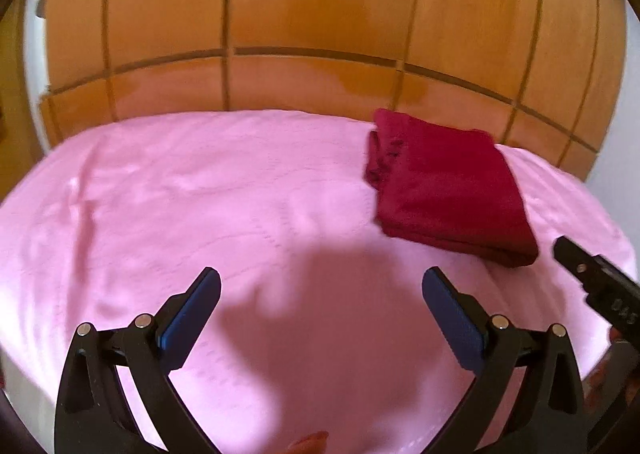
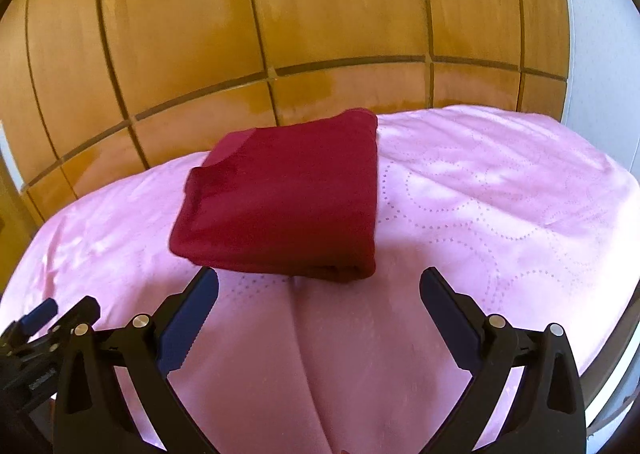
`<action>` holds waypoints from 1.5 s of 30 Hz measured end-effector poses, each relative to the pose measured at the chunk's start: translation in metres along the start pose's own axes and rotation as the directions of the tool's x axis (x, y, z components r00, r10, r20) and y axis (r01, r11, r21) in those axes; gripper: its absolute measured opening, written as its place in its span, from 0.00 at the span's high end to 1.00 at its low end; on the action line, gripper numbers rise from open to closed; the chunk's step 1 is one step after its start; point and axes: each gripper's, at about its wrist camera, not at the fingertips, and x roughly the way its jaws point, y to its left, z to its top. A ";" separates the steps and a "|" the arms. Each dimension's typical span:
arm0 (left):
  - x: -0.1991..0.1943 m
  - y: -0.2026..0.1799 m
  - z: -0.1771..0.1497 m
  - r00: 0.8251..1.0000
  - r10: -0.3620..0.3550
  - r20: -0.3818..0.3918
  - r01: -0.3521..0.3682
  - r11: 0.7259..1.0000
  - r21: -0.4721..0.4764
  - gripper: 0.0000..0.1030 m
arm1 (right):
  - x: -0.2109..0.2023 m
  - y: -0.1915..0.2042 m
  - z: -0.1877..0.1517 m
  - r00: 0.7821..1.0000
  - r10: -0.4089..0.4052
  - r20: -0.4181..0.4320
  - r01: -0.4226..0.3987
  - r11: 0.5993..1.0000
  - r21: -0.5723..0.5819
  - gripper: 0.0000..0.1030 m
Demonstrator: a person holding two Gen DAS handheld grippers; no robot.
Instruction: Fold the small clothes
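Nearest, the left gripper [image 1: 320, 290] and right gripper [image 2: 318, 290] hover with blue-padded fingers spread wide, grasping nothing. Beyond, on the soft pink quilted bedspread [image 2: 480, 189], the dark red garment [image 2: 280, 197] lies folded into a thick rectangle, at twelve o'clock from the right gripper. Farthest, glossy wooden panels [image 2: 320, 13] rise.

The folded red garment [image 2: 280, 197] looked like soft matt knit cloth, the pink bedcover [image 2: 480, 205] faintly sheened quilted fabric, the wooden panelling [image 2: 320, 13] smooth and glossy.
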 end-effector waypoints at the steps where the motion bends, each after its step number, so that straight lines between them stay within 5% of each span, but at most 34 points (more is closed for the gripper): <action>1: -0.004 0.001 -0.002 0.999 0.032 0.003 -0.032 0.999 0.006 0.02 | -0.003 0.002 -0.001 1.000 0.000 0.002 0.000 1.000 -0.006 0.03; 13: -0.039 0.025 -0.019 0.998 0.051 0.037 -0.047 0.995 -0.091 0.02 | -0.033 -0.005 -0.021 0.999 -0.045 -0.001 0.045 0.998 0.043 0.03; 21: -0.051 0.006 -0.023 0.996 0.052 0.071 -0.055 0.998 0.042 0.02 | -0.045 0.004 -0.029 0.998 -0.051 0.024 0.051 0.999 -0.002 0.03; 45: -0.057 0.000 -0.020 0.997 0.027 0.070 -0.031 0.998 0.062 0.02 | -0.043 0.002 -0.031 0.999 -0.047 0.015 0.047 0.999 -0.003 0.03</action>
